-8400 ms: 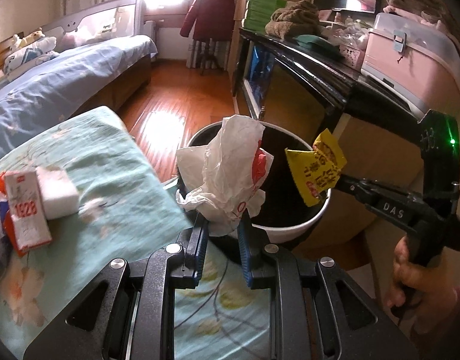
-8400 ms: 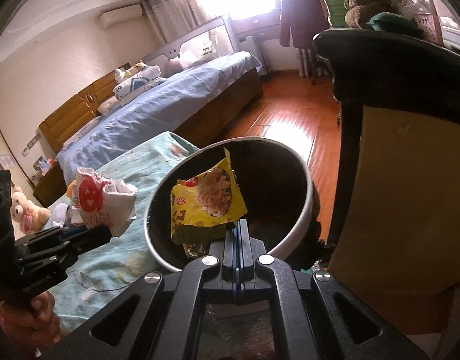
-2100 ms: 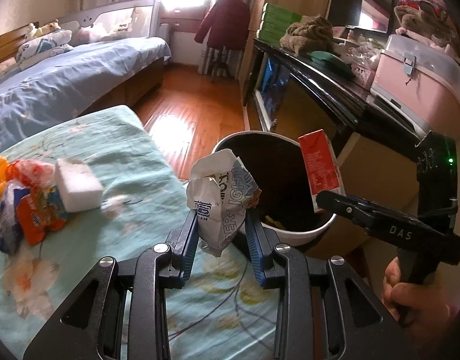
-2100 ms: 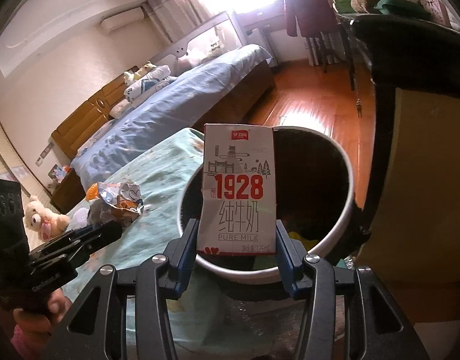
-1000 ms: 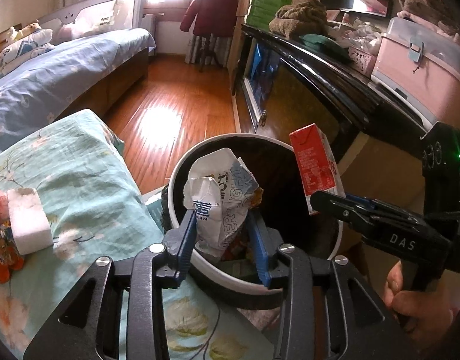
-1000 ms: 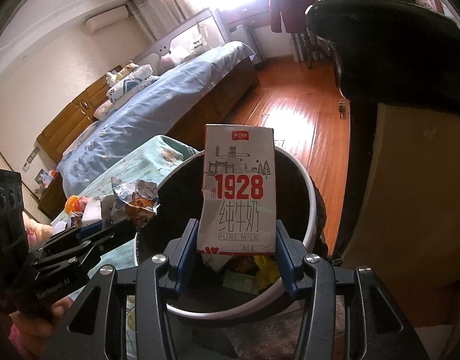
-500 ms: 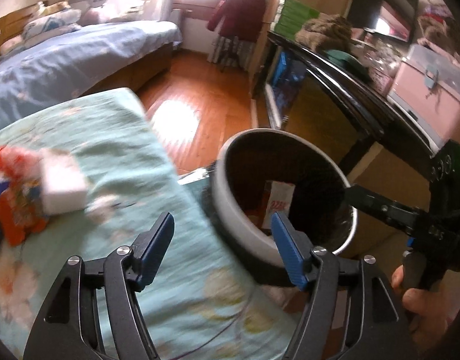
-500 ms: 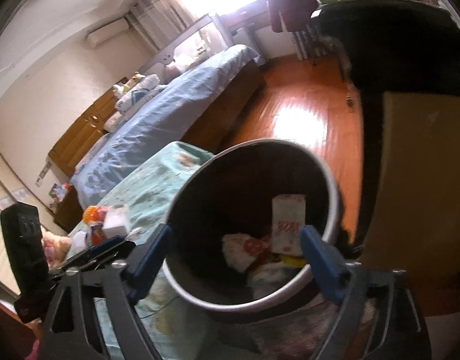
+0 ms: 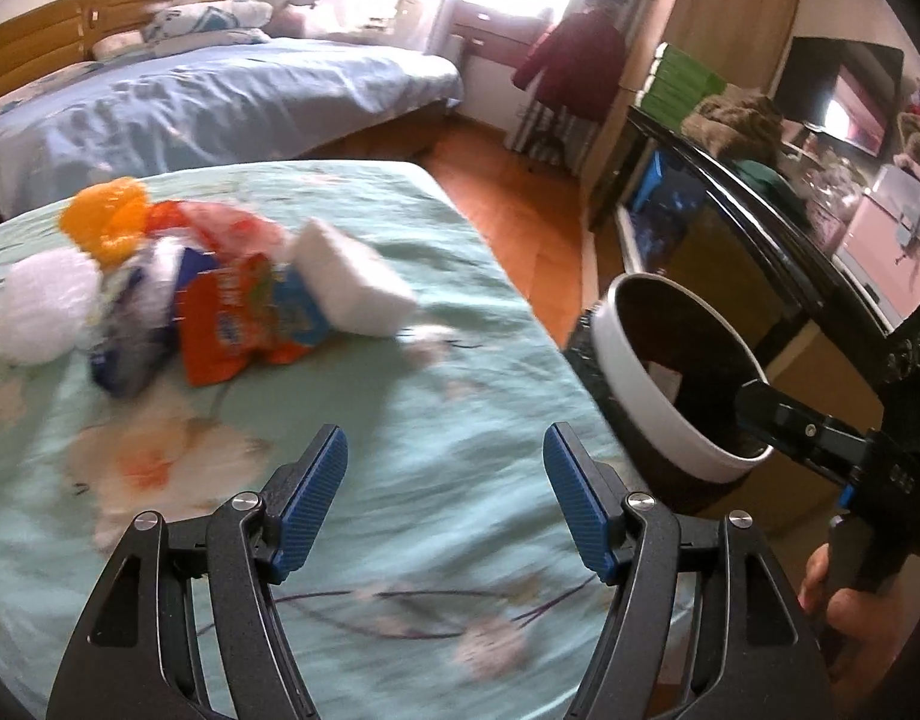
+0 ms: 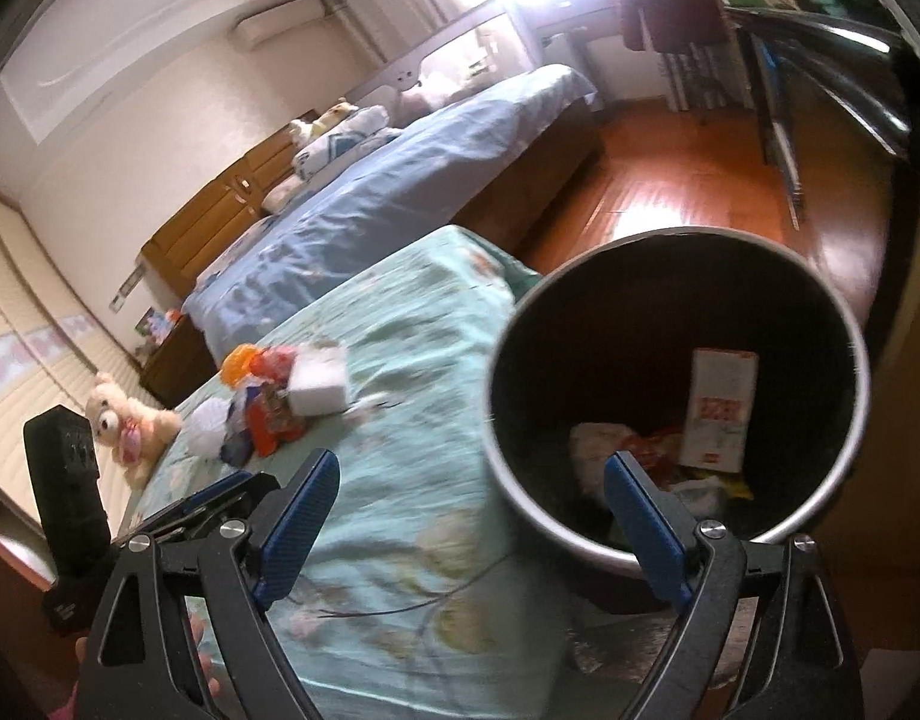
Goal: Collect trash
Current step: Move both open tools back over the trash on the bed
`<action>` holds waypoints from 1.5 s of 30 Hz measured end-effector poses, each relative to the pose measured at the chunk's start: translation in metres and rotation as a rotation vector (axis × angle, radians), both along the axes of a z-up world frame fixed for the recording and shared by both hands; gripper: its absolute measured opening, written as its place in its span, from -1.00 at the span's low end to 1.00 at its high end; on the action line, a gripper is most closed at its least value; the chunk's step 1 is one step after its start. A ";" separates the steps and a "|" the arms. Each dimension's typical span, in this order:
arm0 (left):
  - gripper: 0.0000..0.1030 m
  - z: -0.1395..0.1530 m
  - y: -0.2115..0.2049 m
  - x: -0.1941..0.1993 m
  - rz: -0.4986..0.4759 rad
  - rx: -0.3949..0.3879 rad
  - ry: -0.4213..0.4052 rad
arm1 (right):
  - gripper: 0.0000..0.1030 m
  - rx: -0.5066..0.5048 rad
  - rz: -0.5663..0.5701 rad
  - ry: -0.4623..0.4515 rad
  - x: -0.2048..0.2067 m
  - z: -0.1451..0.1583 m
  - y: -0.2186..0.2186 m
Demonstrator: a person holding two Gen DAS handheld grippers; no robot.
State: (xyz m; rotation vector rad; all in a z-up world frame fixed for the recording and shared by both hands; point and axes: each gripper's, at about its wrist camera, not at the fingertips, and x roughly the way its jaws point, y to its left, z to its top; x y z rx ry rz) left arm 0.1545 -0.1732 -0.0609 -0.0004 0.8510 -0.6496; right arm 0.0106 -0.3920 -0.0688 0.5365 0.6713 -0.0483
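Note:
A pile of trash lies on the green flowered bedspread (image 9: 435,420): an orange snack wrapper (image 9: 231,324), a white foam block (image 9: 351,282), a white ball (image 9: 45,306) and an orange bag (image 9: 108,219). It also shows in the right wrist view (image 10: 279,402). The round bin (image 10: 676,384) beside the bed holds the red and white milk carton (image 10: 721,414) and crumpled wrappers (image 10: 598,444). My left gripper (image 9: 444,498) is open and empty above the bedspread. My right gripper (image 10: 469,522) is open and empty at the bin's near rim.
A blue bed (image 9: 207,102) stands behind. A dark cabinet (image 9: 742,204) with a pink box (image 9: 898,228) and clutter runs along the right, close to the bin. A teddy bear (image 10: 126,420) sits at the bed's far end. Wooden floor (image 10: 688,192) lies beyond the bin.
Both grippers opened and dropped the crumpled wrapper and the milk carton into the bin. Both have since swung left toward the trash pile on the bedspread.

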 end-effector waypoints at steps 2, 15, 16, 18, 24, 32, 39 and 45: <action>0.34 0.001 0.010 0.000 0.019 -0.001 -0.009 | 0.77 -0.005 0.017 -0.003 0.003 0.001 0.009; 0.34 -0.005 0.063 0.010 0.120 -0.009 -0.011 | 0.77 -0.012 0.090 0.007 0.030 0.000 0.057; 0.34 -0.006 0.066 0.011 0.127 -0.009 -0.009 | 0.77 -0.011 0.096 0.009 0.032 -0.001 0.060; 0.34 -0.009 0.074 0.014 0.141 -0.007 -0.005 | 0.77 -0.011 0.109 0.012 0.037 -0.002 0.068; 0.34 -0.012 0.096 0.024 0.181 -0.004 -0.002 | 0.77 -0.020 0.148 0.015 0.054 -0.004 0.090; 0.34 -0.015 0.111 0.039 0.215 0.012 -0.001 | 0.77 -0.012 0.182 0.029 0.076 -0.010 0.105; 0.34 -0.018 0.114 0.053 0.225 0.037 -0.006 | 0.77 -0.003 0.202 0.044 0.093 -0.017 0.110; 0.34 -0.018 0.113 0.074 0.228 0.060 -0.003 | 0.77 0.001 0.212 0.052 0.112 -0.019 0.108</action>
